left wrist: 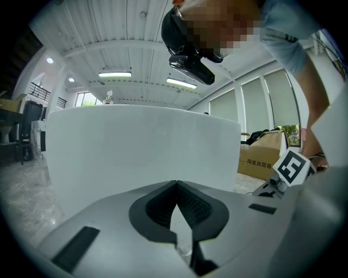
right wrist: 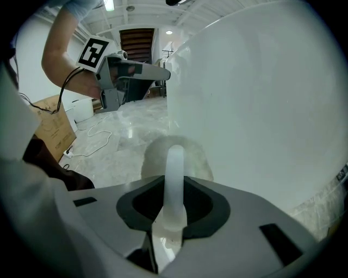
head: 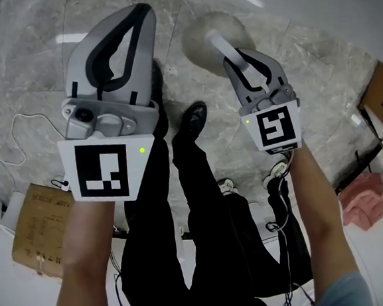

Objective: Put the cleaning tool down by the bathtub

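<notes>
The fingers (right wrist: 217, 209) of the right gripper (right wrist: 175, 187) squeeze the white handle of the cleaning tool (right wrist: 175, 160). The left gripper (left wrist: 175, 184) has its fingers together, holding nothing. If the tool is let go too high, it may drop and tip over. Its round head pokes out past the fingers, near the floor (right wrist: 109, 146), beside the bathtub (right wrist: 261, 108).

Grey marble floor (head: 29, 50) is carrying the white bathtub (right wrist: 261, 108). Cardboard box (head: 41, 229) is lying at left, with a white cable (head: 19, 117) trailing near it. A person's black shoe (head: 194, 119) is standing mid-floor.
</notes>
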The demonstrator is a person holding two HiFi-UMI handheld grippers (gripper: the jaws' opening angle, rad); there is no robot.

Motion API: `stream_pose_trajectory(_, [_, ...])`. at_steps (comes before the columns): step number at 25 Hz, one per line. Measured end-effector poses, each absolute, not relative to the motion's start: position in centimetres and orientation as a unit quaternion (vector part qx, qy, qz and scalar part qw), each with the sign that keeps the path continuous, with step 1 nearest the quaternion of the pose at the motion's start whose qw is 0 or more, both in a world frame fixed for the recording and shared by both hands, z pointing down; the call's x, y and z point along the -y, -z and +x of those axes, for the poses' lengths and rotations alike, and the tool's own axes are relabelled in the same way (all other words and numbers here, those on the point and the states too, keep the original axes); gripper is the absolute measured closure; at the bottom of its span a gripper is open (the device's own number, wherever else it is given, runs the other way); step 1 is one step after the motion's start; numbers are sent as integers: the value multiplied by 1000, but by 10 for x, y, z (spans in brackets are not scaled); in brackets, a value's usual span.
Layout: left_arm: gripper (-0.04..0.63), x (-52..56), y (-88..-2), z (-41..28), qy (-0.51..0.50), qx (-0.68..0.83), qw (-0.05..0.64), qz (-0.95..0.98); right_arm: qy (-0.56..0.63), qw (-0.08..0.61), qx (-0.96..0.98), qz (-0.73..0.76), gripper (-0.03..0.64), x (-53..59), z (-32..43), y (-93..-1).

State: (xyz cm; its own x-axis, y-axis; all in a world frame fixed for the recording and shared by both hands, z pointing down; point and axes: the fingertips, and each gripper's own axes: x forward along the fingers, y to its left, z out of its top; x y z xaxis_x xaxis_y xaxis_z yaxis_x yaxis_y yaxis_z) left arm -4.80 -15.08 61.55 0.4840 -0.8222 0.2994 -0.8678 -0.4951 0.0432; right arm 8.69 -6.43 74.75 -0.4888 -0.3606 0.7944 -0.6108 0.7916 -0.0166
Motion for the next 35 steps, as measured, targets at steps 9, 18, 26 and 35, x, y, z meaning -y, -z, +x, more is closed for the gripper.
stream_pose_trajectory(9, [581, 143, -641, -48, -119, 492, 103, 857, -150, 434, 848, 263, 520, 55, 87, -790])
stream_pose_trajectory(18, [581, 141, -661, -52, -122, 486, 106, 859, -149, 444, 847, 251, 518, 54, 80, -824])
stream_pose_trajectory(26, [581, 137, -676, -54, -132, 481, 107, 860, -158, 454, 843, 242, 518, 46, 81, -855])
stream_pose_trajectory(35, [581, 132, -693, -52, -140, 479, 112, 859, -156, 461, 843, 230, 518, 45, 80, -882])
